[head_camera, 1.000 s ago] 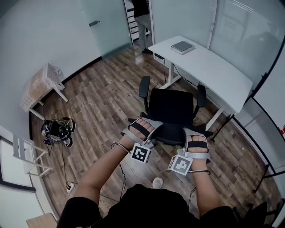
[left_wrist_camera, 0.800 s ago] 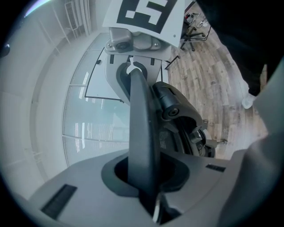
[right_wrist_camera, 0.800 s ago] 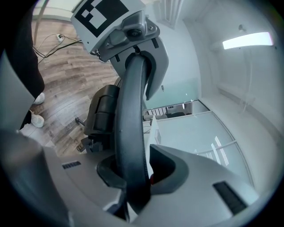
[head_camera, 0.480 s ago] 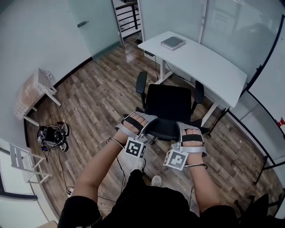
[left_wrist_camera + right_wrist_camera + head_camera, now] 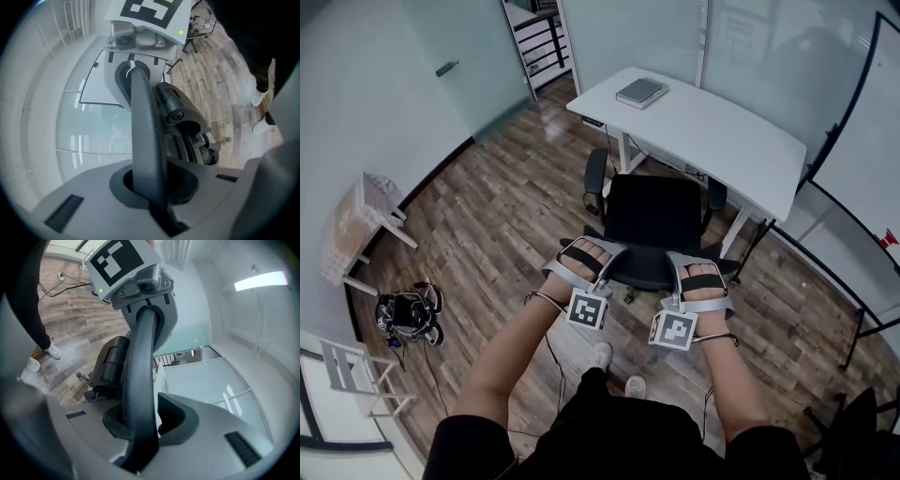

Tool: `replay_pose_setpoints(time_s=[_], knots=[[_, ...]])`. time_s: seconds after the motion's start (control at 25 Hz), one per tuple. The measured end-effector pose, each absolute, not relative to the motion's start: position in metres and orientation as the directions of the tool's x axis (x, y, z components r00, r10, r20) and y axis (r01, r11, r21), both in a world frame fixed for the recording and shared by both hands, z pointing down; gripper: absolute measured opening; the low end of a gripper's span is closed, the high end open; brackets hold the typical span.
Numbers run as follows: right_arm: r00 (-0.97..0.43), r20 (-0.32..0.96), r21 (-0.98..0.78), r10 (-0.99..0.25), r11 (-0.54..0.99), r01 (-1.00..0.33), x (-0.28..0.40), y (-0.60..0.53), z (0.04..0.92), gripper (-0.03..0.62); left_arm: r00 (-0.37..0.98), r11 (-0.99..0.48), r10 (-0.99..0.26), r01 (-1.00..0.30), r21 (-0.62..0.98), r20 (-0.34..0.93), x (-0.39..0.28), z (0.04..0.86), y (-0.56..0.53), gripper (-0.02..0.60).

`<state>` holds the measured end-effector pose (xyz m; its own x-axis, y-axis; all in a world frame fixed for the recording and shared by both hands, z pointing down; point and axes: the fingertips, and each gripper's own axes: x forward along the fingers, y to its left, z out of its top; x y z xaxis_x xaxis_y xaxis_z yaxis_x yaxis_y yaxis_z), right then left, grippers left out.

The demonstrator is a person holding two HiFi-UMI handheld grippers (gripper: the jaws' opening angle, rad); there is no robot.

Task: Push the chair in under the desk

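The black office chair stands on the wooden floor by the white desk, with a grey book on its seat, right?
No: the grey book lies on the white desk, not on the black office chair's seat, as the head view shows. The rest is right.

Matt black chair (image 5: 654, 225), smooth white desk (image 5: 722, 131), grainy wood-plank floor (image 5: 506, 197), frosted glass wall (image 5: 628, 37)

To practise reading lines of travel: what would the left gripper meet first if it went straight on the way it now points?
The chair's backrest: the left gripper grips its top edge, its jaws having just been closing. Beyond, probably the white desk, though depth is unclear.
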<state>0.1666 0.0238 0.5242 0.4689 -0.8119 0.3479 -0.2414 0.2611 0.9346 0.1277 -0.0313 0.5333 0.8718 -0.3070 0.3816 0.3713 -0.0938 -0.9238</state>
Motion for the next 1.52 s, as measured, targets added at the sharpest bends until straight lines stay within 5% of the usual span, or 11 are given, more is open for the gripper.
replay_pose_setpoints(time_s=[0.8,1.52], knots=[[0.578,0.393,0.911,-0.715,0.216,-0.353,0.213,-0.076,0.53,0.037,0.938,-0.001,-0.131,0.323,-0.947,0.32,0.198,0.523,-0.129,0.038],[0.699,0.362,0.93,-0.617,0.191,-0.314,0.283,-0.15,0.536,0.034,0.953,0.013,-0.025,0.303,-0.953,0.303,0.265,0.524,-0.206,0.06]])
